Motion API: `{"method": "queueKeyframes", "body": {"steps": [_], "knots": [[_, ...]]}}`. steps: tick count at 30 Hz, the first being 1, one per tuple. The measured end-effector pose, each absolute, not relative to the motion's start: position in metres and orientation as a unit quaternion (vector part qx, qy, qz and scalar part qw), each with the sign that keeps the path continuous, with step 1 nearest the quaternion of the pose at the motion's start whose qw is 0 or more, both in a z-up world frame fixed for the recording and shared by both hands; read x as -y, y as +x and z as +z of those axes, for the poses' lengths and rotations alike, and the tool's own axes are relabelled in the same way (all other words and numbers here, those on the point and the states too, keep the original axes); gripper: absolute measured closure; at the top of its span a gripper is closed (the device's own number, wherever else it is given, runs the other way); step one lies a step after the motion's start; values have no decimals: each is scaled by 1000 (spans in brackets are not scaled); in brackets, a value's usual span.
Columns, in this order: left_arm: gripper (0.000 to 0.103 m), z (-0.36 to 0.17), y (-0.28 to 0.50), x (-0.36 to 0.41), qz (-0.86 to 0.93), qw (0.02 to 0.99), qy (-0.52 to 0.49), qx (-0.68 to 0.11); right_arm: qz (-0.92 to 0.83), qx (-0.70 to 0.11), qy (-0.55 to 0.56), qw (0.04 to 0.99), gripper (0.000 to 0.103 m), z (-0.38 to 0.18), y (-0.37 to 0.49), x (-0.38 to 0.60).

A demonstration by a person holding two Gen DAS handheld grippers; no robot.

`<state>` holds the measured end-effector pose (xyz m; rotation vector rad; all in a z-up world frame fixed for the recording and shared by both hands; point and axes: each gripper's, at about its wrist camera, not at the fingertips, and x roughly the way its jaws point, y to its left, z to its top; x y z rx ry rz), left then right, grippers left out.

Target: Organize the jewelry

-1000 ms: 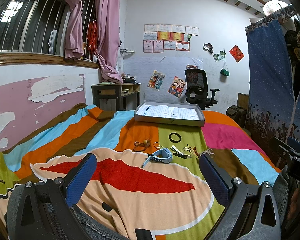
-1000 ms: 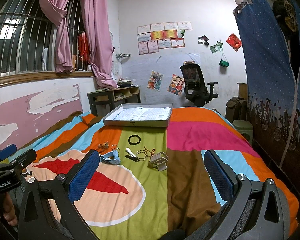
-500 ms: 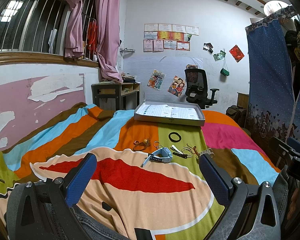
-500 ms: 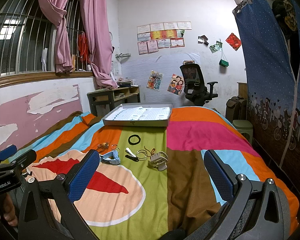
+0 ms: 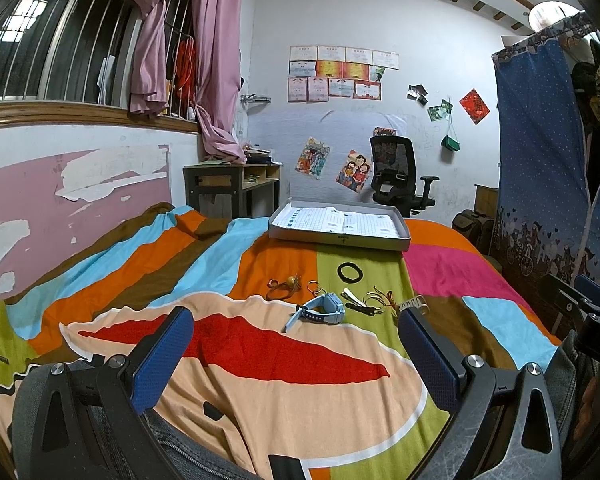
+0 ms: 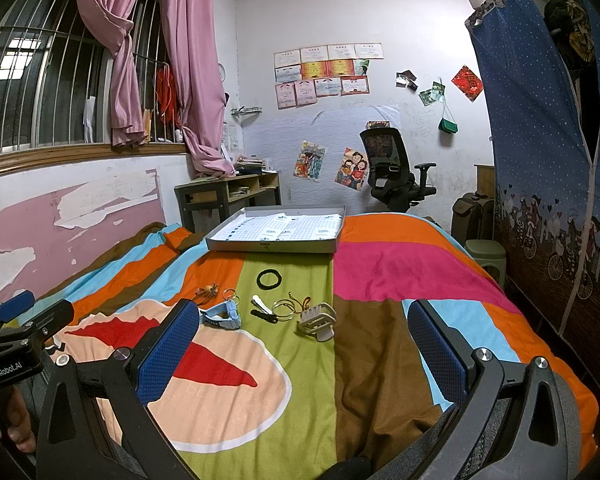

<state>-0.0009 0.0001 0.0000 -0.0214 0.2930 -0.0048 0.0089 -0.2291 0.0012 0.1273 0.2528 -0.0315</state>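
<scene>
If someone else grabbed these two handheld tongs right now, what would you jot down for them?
Left tongs: open, empty, held low over the bedspread.
Right tongs: open, empty, likewise.
Things: blue watch, black hair tie, keepsake cord with a bead, rings, hair clips, thin bangles and a white claw clip lie loose on the bedspread. The grey tray sits beyond them.
Done: nothing is in the tray yet.
Left: everything.

On the bed: one grey tray, one black hair tie, one blue watch, one white claw clip, one beaded cord; small rings and hairpins too tangled to count
</scene>
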Motion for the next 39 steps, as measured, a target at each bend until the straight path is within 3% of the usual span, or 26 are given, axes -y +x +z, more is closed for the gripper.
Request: {"method": "queueKeyframes", "body": {"steps": [25,39], "knots": [[0,-7,-2,4,-10,986,-16,-165,-13,-128,85,988,1,4,10,236],[0,7,88,1,-47,967,-41,-248,-29,-100,70,992,1,39,82,259]]}}
